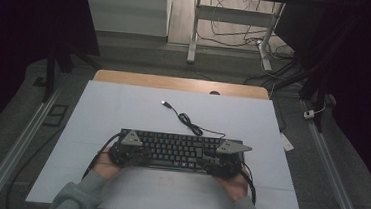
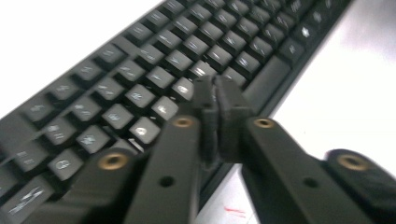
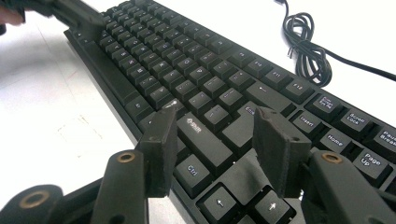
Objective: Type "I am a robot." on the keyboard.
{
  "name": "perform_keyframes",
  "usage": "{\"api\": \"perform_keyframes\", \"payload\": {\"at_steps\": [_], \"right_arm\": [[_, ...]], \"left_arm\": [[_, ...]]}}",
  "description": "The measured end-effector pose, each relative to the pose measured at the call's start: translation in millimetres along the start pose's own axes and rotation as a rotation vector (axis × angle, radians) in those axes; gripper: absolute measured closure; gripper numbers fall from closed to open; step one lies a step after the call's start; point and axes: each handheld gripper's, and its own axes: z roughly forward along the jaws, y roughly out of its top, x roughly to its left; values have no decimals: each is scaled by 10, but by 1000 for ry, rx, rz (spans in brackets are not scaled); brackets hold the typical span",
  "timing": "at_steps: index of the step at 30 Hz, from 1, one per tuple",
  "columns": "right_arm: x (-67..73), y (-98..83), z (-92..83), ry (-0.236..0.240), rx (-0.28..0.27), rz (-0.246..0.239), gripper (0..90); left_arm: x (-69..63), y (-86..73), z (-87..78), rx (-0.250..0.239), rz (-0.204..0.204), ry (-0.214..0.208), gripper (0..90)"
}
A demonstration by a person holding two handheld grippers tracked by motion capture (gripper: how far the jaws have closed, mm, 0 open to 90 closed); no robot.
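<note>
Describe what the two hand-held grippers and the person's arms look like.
Each hand-held gripper, left and right, is black, topped by a grey three-cornered plate, with a black cable trailing back. Both have two flat black jaws on arms with brass-coloured pivot rings, seen in the gripper views. The person wears grey-green long sleeves.

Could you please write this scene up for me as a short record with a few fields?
Surface: white table
Main thing: black keyboard, lying flat near the person's edge
Cable: black cable, partly coiled behind the keyboard, plug end lying loose on the table
Left gripper: fingers shut together, nothing between them, over the keys at the keyboard's left end
Right gripper: fingers apart, above the Shift and Ctrl keys at the right end, not clamped on anything
Hands: one at each end of the keyboard
</note>
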Motion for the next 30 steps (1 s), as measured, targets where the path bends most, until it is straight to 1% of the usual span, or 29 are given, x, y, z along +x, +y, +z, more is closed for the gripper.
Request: {"api": "perform_keyframes", "payload": {"at_steps": [2, 4, 6, 9, 15, 17, 21, 30], "right_arm": [[3, -1, 3, 0, 2, 1, 503], [3, -4, 7, -1, 5, -1, 499], [1, -6, 12, 2, 5, -1, 498], [-1, -5, 12, -1, 7, -4, 497], [-8, -5, 15, -2, 4, -3, 495], [-9, -4, 15, -8, 8, -6, 495], [-9, -6, 21, -5, 10, -8, 494], [-3, -8, 32, -2, 11, -10, 492]], "left_arm": [[31, 5, -45, -26, -48, 36, 731], [56, 9, -87, -43, -73, 57, 618], [77, 12, -116, -43, -89, 58, 544], [92, 9, -136, -34, -91, 58, 470], [108, -5, -151, -19, -98, 61, 419], [113, -9, -161, -23, -103, 63, 412], [136, -16, -184, -26, -111, 70, 400], [178, -33, -187, -19, -128, 88, 396]]}}
